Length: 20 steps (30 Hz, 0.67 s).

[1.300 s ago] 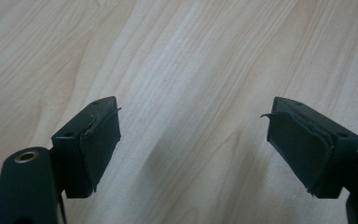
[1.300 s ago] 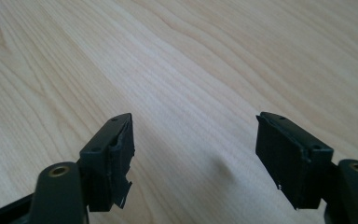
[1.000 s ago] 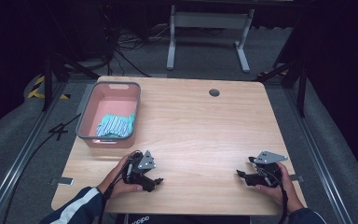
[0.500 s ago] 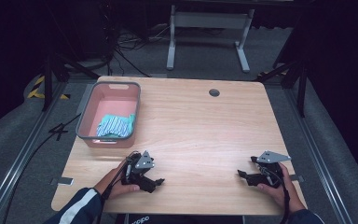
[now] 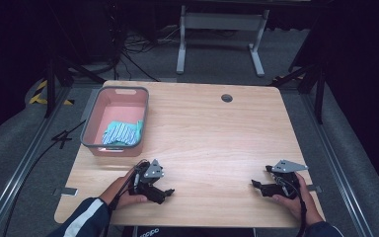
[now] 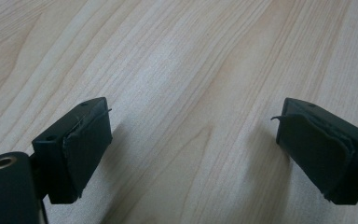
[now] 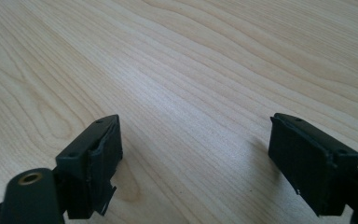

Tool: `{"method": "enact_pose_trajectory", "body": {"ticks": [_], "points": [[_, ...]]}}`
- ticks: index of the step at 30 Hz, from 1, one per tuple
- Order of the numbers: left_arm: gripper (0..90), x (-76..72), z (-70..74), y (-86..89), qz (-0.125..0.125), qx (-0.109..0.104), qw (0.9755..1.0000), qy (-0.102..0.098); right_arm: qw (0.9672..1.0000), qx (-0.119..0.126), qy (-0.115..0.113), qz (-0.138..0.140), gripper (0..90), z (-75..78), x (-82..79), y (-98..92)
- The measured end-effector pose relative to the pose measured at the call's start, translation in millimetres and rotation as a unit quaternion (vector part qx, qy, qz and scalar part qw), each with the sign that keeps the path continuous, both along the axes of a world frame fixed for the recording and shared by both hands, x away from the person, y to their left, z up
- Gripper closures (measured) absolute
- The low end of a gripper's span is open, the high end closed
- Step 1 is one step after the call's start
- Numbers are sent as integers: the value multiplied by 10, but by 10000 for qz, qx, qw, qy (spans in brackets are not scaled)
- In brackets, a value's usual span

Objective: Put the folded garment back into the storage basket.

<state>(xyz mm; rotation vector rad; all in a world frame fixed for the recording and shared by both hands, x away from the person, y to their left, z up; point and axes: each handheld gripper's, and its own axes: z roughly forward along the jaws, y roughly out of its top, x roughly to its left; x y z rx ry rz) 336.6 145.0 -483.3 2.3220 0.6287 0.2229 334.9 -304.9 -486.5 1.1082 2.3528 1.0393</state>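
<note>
My left gripper [image 5: 166,192] rests on the wooden table [image 5: 217,138] near its front edge, held by a hand in a dark sleeve with white stripes. In the left gripper view, the left gripper [image 6: 191,126] stands open over bare wood; its jaws have just been opening with nothing between them. My right gripper [image 5: 256,185] lies at the front right in the other hand. Seen in the right gripper view, the right gripper [image 7: 196,135] is open too, its jaws also just widened around nothing.
A pink bin [image 5: 91,118] with a grey rim stands at the table's left side and holds a blue-and-white striped cloth [image 5: 122,132]. A round cable hole [image 5: 227,98] sits near the far edge. A metal stand [image 5: 217,22] stands on the floor beyond the table.
</note>
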Motion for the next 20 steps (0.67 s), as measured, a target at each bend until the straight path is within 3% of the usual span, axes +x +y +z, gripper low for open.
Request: {"method": "enact_pose_trajectory", "body": {"ticks": [20], "points": [[89,22,2,-4,-68,38,10000,7,10000,1,-1,0,180,0,0,0]]}}
